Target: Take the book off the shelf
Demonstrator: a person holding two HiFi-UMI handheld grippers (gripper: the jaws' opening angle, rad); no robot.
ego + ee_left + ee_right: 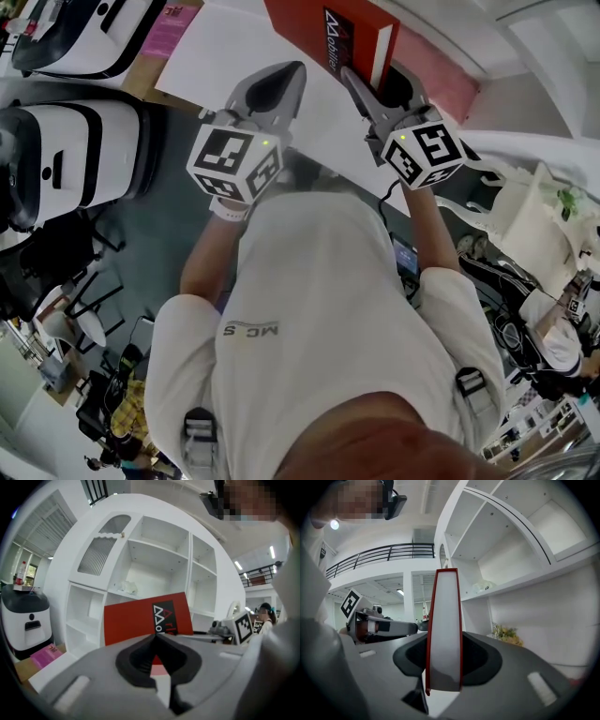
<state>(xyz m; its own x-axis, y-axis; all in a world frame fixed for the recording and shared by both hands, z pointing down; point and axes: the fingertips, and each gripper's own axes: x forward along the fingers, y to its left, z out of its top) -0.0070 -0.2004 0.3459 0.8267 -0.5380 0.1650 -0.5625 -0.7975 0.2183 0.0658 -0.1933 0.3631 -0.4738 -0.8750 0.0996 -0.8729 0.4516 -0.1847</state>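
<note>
Largest item: white shelf unit (154,550) with open compartments and an arched top, filling the background of both gripper views. To its left, on the floor, a white-and-black machine (26,620) with a rounded casing. Directly below the head camera, the person's white shirt (319,309), both forearms reaching forward. Task item: red book (445,634), off the shelf and carried in front of the unit; page block facing the right gripper camera, red covers on either side, spine away; white lettering on a black panel visible on the cover in the left gripper view. Right gripper (379,77): clamped on the book's near edge, one jaw pressing each cover, book upright between them. Left gripper (286,80): jaw tips closed together, nothing between them, positioned just beside the book and apart from it, pointing toward the red cover. Left of the shelf unit's base, a pink flat item (47,656) lying on a brown surface. In the right gripper view, low against the white wall, a small green plant (506,634).
</note>
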